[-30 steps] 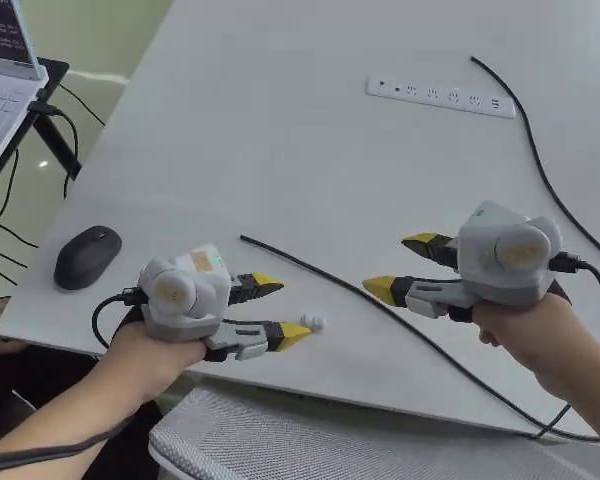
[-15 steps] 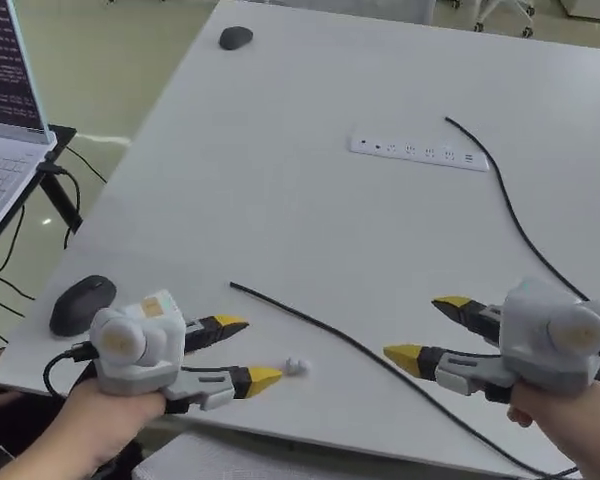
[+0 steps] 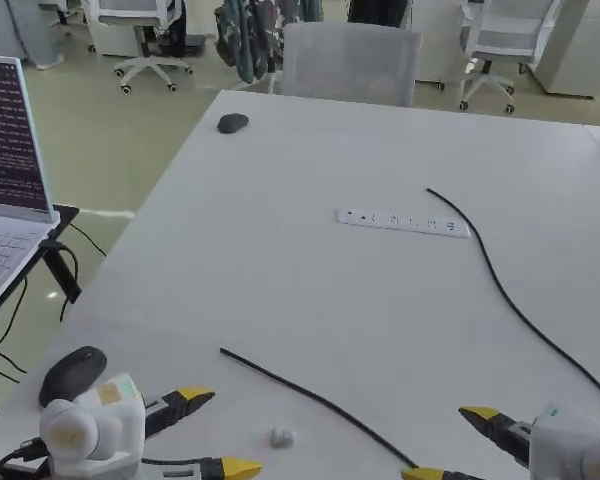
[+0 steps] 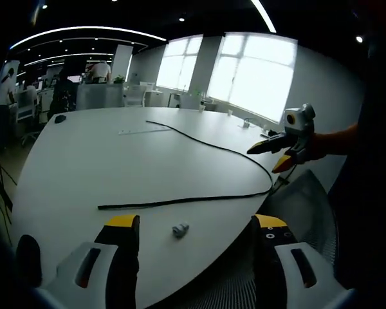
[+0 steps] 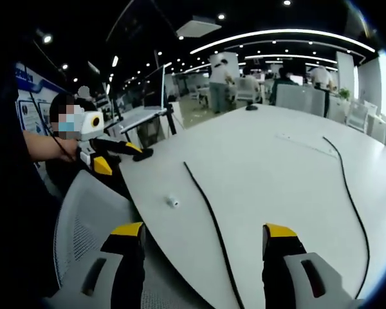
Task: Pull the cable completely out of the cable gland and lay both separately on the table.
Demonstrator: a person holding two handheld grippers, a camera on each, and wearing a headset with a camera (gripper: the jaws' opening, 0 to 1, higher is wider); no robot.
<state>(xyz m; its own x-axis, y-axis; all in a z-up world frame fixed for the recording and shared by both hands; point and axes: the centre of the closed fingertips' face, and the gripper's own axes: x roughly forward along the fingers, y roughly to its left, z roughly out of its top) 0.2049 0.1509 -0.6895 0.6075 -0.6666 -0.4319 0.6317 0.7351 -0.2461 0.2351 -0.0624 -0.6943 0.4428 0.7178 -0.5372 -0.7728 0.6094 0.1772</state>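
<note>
Cable (image 3: 310,398) and cable gland (image 3: 281,437) lie apart near the table's (image 3: 280,280) front edge, left tongs (image 3: 223,432) and right tongs (image 3: 448,442) both released.

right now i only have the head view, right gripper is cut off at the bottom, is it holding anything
observer: no. In the right gripper view the right gripper has its jaws wide open with nothing between them.
operator: ok, and those two black runs, one cable or two
observer: one. The left gripper view shows the cable bending at the near edge of the table, then running on toward the power strip.
</note>
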